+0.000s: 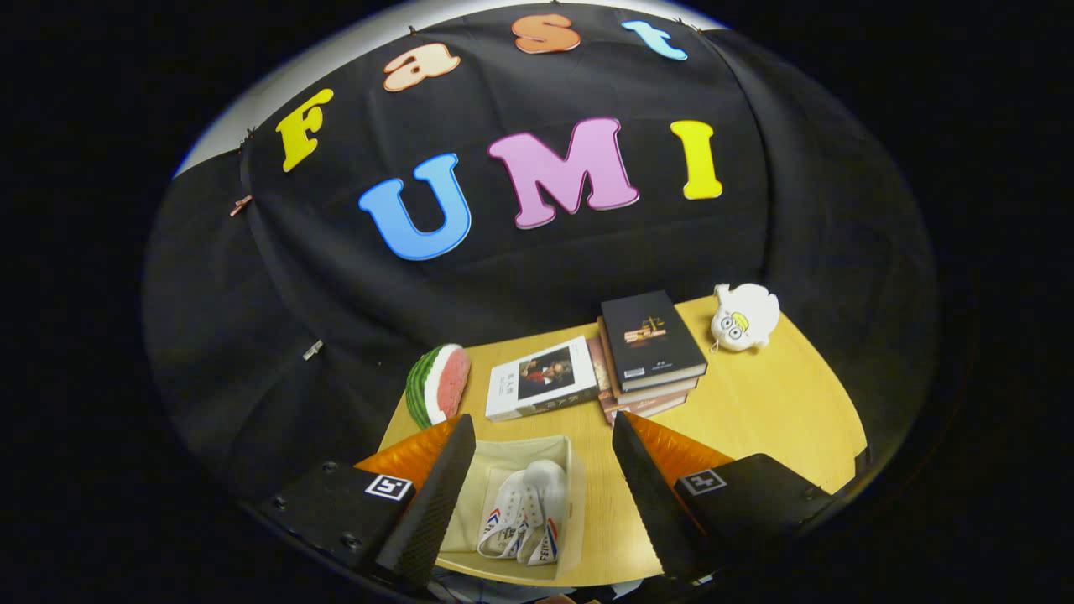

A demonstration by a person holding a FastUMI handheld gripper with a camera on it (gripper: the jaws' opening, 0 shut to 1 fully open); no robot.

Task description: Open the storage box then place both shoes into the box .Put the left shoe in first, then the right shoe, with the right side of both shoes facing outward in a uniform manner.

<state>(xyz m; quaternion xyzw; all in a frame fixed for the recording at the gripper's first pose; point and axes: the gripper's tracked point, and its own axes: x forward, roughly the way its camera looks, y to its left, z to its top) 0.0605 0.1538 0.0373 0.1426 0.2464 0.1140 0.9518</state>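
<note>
A pale cream storage box [577, 495] stands open on the yellow table [755, 411], below and between my fingers. Two white shoes [524, 512] with red and blue side stripes lie inside it, side by side, toes pointing away from me. My gripper [541, 495] hovers above the box, open wide, with nothing between its fingers. The left finger [432, 495] covers the box's left wall. The right finger [650, 495] stands over bare table just right of the box.
Beyond the box lie a watermelon slice toy [438, 384], a white book [541, 377] and a stack of books with a dark cover on top [650, 344]. A white plush toy [742, 316] sits at the table's far right corner.
</note>
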